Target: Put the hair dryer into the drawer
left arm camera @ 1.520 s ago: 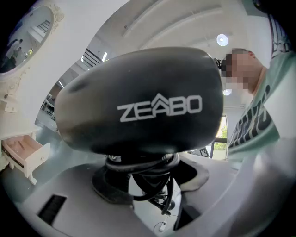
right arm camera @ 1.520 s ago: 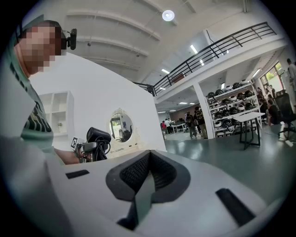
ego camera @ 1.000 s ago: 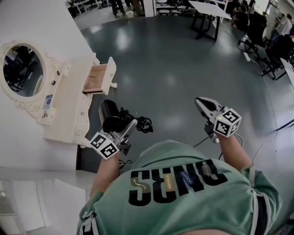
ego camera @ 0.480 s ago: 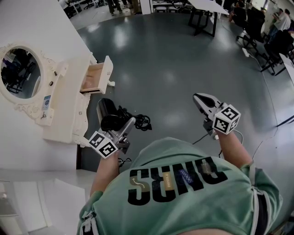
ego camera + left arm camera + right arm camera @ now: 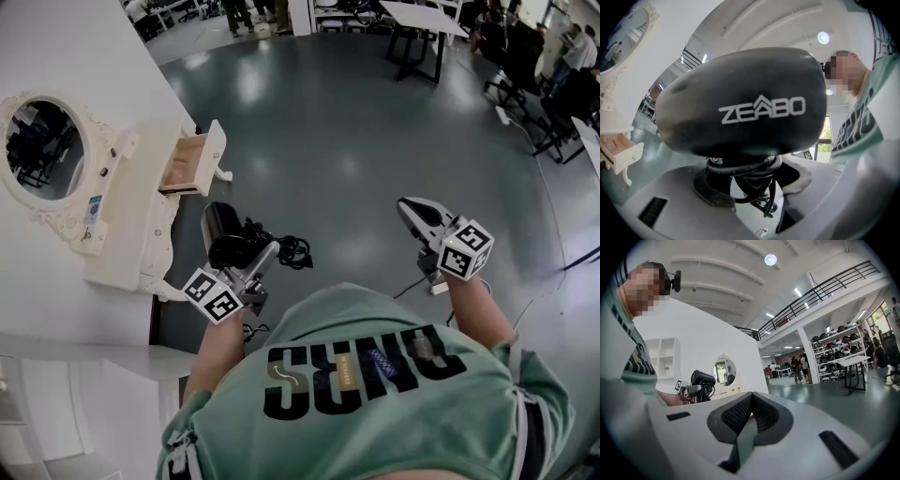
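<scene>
Head view: dryer (image 5: 223,234) held up near the open drawer (image 5: 192,161).
Left tool (image 5: 258,258) grips the dryer's handle, ready for the drawer at far left. Right tool (image 5: 415,216) is pinched closed, empty, out of the way.

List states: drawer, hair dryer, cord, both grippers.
drawer: pulled open, visible part of the inside bare.
left gripper: shut on the hair dryer's handle.
hair dryer: held in the air, outside the drawer.
cord: bundled by the handle.
right gripper: shut, empty.
</scene>
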Tool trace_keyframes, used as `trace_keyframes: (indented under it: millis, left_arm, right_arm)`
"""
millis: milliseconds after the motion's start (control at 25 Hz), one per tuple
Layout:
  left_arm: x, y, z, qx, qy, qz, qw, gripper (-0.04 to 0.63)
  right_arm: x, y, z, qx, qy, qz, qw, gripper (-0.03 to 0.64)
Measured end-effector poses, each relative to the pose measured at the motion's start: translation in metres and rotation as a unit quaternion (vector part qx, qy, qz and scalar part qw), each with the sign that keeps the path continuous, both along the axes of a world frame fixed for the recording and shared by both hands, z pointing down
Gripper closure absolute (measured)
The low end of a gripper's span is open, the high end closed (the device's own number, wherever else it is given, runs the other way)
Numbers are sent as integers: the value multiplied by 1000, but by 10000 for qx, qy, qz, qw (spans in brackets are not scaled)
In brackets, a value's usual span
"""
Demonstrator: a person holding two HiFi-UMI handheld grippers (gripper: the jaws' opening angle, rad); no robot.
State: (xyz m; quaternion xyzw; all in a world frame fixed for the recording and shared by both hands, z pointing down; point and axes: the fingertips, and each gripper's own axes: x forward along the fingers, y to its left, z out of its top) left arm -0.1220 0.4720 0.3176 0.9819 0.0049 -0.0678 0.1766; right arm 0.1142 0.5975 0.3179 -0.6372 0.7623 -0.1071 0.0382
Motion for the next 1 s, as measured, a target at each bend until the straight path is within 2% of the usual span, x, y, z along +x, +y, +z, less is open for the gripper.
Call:
trace_keyframes:
  millis: [280, 560, 760, 1000]
  left_arm:
    - [37, 23, 8, -173, 125, 81, 9997, 341]
    - [44, 16, 20, -238, 94, 120, 9996, 341]
    - [51, -21, 32, -318, 81, 158, 9993, 341]
    - [57, -104, 45, -387, 179, 276, 9987, 341]
  right_arm:
    - [34, 27, 11, -80, -128, 100, 9998, 623]
    - [44, 25, 31, -131, -255, 127, 9995, 623]
    - [47, -11, 39, -251, -226, 140, 9993, 623]
    - [52, -97, 49, -403, -137, 196, 9989, 623]
